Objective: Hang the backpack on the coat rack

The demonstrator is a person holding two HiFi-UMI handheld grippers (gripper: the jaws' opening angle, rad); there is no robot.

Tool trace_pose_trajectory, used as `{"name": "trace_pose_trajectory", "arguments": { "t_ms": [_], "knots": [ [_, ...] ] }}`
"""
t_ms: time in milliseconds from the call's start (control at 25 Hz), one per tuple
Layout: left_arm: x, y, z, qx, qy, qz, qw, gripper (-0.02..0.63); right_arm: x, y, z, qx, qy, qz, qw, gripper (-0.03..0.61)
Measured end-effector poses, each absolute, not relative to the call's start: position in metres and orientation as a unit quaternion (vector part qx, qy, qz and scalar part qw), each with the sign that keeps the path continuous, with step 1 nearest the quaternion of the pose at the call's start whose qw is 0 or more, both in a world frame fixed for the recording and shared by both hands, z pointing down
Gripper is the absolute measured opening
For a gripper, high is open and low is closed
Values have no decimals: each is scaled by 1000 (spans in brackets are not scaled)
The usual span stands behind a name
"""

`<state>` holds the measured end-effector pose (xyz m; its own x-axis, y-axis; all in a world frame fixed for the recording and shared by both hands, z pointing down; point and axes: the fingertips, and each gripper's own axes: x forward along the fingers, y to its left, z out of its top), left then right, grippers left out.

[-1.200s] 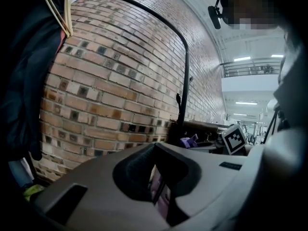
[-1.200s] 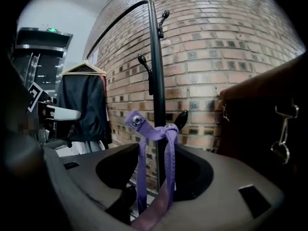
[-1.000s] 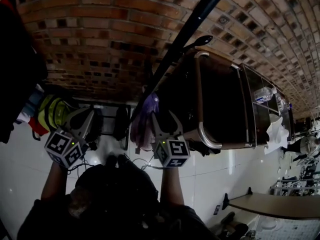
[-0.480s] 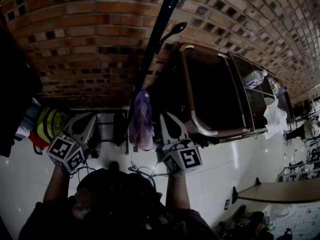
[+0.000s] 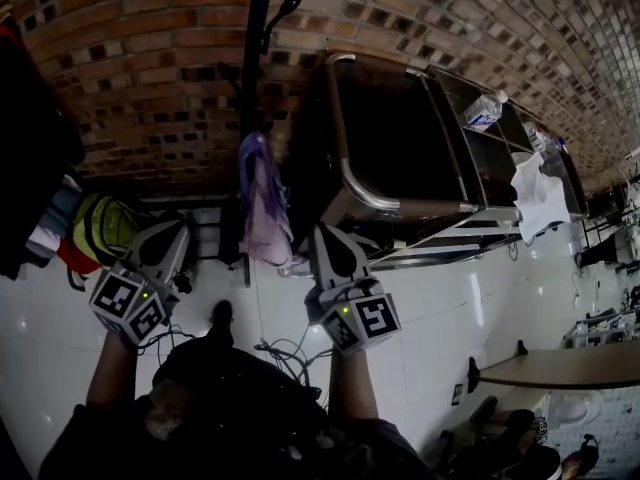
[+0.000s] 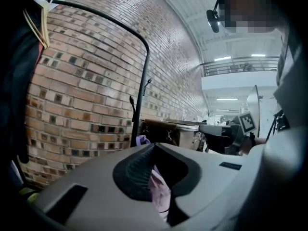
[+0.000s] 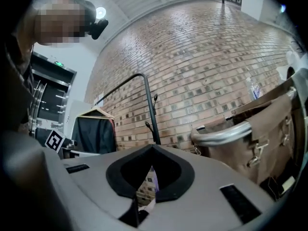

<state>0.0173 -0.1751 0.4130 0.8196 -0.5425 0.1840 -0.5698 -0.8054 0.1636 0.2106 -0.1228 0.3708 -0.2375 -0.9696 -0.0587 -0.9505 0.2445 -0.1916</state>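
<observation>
A lilac backpack hangs against the black coat rack pole, below a curved hook. My left gripper is shut and empty, to the left of the backpack and apart from it. My right gripper is also shut and empty, just right of the backpack and not touching it. In the left gripper view the tips of the left gripper meet, with the backpack beyond them. In the right gripper view the right gripper is shut, with the pole straight ahead.
A brown cabinet with a metal rail stands right of the rack, with a water bottle and white cloth behind it. A yellow bag and dark garments are at left. Cables lie on the white tile floor.
My right gripper stood open at the backpack, then shut and drew back from it. My left gripper also pulled away. The backpack stays hanging on the pole.
</observation>
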Motion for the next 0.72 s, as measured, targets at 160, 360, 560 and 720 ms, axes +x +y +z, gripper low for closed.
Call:
{"name": "trace_pose_trajectory", "arguments": {
  "t_ms": [160, 360, 560, 720],
  "knots": [
    [20, -95, 410, 947, -300, 52, 100, 40, 211, -44, 371, -602, 791, -46, 96, 5],
    [22, 2, 401, 949, -300, 46, 86, 40, 203, 45, 363, -592, 799, -30, 96, 2],
    [19, 74, 396, 948, -301, 49, 91, 39, 194, 111, 359, -591, 804, -22, 67, 2],
    [17, 114, 390, 947, -306, 42, 83, 40, 187, 154, 366, -585, 809, -25, 48, 2]
  ]
}}
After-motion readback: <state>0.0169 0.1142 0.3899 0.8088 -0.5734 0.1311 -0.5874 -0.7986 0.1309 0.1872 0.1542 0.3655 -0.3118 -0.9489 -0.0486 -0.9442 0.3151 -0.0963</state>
